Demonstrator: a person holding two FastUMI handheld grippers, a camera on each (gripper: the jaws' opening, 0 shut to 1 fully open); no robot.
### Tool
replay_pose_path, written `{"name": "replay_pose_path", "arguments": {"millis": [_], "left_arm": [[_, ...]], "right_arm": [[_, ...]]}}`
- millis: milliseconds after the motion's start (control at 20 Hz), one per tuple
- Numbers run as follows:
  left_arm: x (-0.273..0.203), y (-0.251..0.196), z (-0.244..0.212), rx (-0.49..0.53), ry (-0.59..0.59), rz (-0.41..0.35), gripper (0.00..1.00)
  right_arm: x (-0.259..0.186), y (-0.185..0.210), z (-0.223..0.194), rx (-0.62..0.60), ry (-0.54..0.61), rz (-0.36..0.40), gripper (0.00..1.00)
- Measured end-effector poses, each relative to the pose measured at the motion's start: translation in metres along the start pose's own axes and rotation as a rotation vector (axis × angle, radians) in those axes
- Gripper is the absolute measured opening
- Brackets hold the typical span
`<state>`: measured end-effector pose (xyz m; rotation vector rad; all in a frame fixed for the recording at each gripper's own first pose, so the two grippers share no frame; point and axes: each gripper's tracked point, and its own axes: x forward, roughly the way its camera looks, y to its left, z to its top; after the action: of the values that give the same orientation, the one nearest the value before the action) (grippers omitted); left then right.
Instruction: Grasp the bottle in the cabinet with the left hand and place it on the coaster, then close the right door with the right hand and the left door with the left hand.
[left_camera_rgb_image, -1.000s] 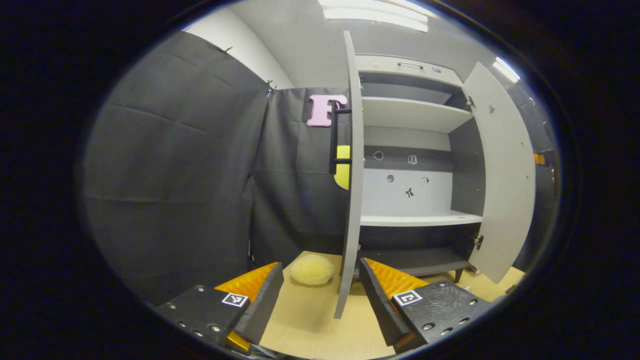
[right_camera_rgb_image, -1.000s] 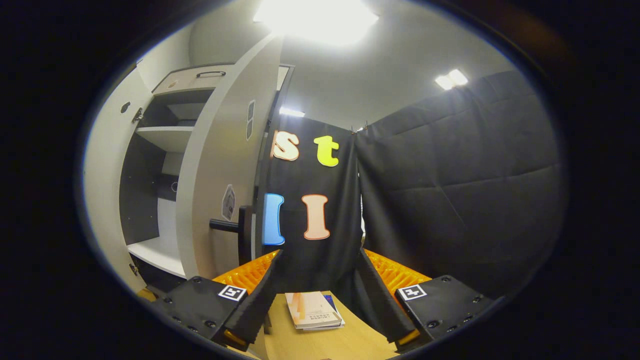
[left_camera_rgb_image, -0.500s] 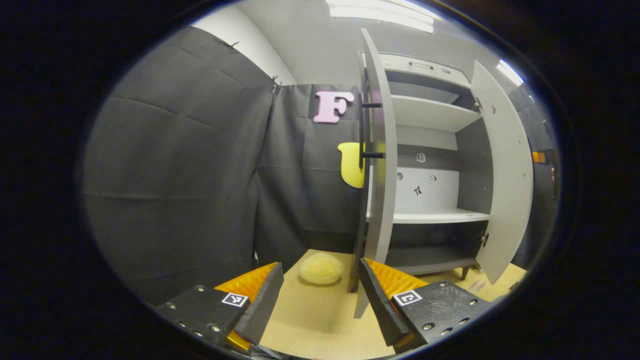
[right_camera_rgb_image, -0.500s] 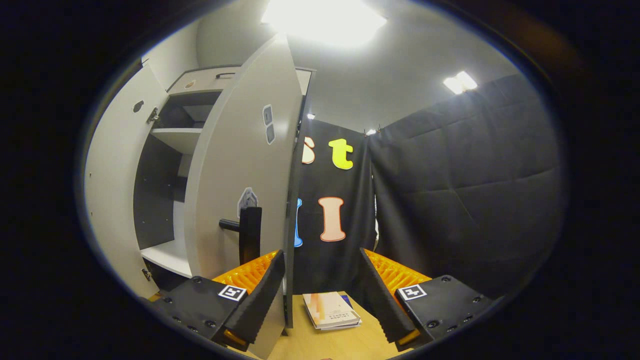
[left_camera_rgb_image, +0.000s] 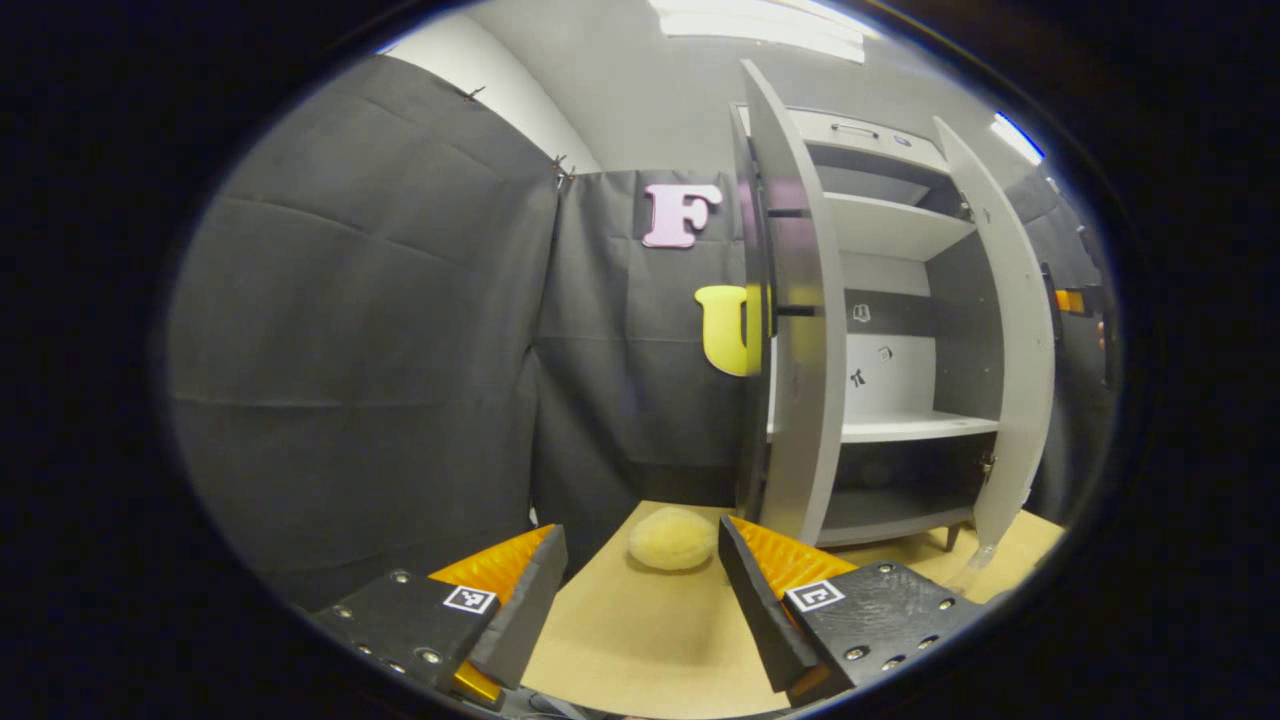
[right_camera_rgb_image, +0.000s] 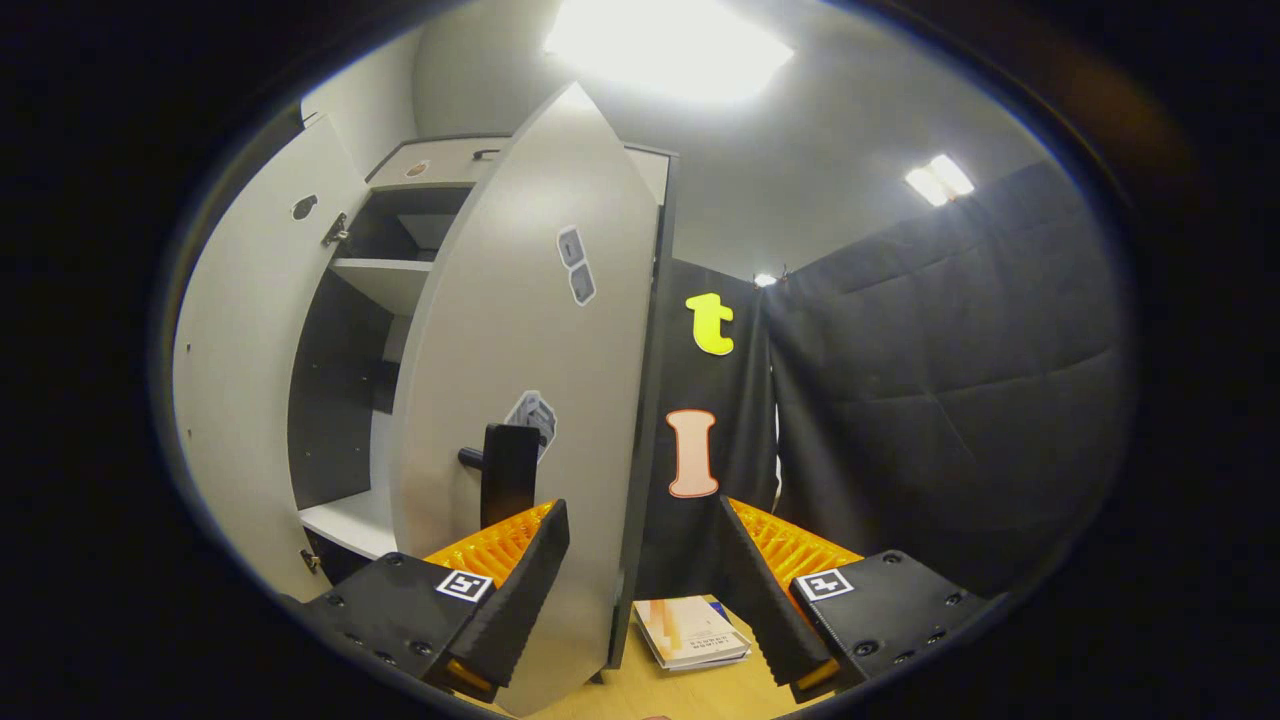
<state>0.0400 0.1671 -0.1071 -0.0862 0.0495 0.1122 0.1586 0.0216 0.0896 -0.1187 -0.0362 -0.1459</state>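
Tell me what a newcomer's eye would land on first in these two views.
The grey cabinet with both doors ajar stands out: in the left gripper view its left door swings partway in front of bare shelves, and in the right gripper view the right door with its dark handle looms close. Next come a pale yellow sponge-like lump on the wooden table and a book lying flat.
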Motion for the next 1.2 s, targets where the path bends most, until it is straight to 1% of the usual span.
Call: {"name": "replay_pose_path", "arguments": {"millis": [150, 250, 300, 500, 650, 750, 800, 900, 950, 1000, 1050, 1150, 1200], "left_arm": [[-0.001, 0.002, 0.003, -0.012, -0.003, 0.021, 0.9], [-0.002, 0.018, -0.001, -0.014, -0.002, 0.035, 0.9], [-0.004, 0.022, -0.003, -0.014, -0.003, 0.039, 0.9], [-0.006, 0.027, -0.004, -0.019, 0.002, 0.052, 0.9], [-0.009, 0.031, -0.003, -0.014, 0.006, 0.059, 0.9], [-0.008, 0.032, 0.0, -0.004, 0.013, 0.067, 0.9], [-0.007, 0.033, 0.005, 0.0, 0.015, 0.069, 0.9], [-0.002, 0.033, 0.015, -0.007, 0.012, 0.066, 0.89], [0.002, 0.035, 0.022, -0.012, 0.014, 0.064, 0.9], [0.009, 0.034, 0.028, -0.016, 0.022, 0.059, 0.89], [0.015, 0.034, 0.037, -0.018, 0.023, 0.053, 0.9], [0.027, 0.034, 0.06, -0.018, 0.014, 0.045, 0.89], [0.034, 0.035, 0.071, -0.017, 0.007, 0.042, 0.9]], "right_arm": [[0.003, 0.017, 0.0, 0.015, 0.0, 0.03, 0.94], [0.006, 0.029, -0.002, 0.019, 0.003, 0.052, 0.94], [0.008, 0.035, -0.003, 0.017, 0.008, 0.063, 0.92], [0.013, 0.059, -0.013, 0.022, 0.032, 0.107, 0.95], [0.017, 0.066, -0.023, 0.005, 0.054, 0.118, 0.94], [0.017, 0.067, -0.028, 0.021, 0.066, 0.126, 0.94], [0.015, 0.067, -0.03, 0.034, 0.067, 0.133, 0.95], [0.008, 0.073, -0.031, 0.072, 0.063, 0.172, 0.96], [0.004, 0.075, -0.031, 0.088, 0.059, 0.194, 0.96], [0.001, 0.074, -0.033, 0.093, 0.055, 0.206, 0.95], [-0.003, 0.07, -0.034, 0.085, 0.053, 0.206, 0.96], [-0.011, 0.061, -0.042, 0.052, 0.058, 0.192, 0.97], [-0.016, 0.057, -0.049, 0.035, 0.067, 0.187, 0.97]]}}
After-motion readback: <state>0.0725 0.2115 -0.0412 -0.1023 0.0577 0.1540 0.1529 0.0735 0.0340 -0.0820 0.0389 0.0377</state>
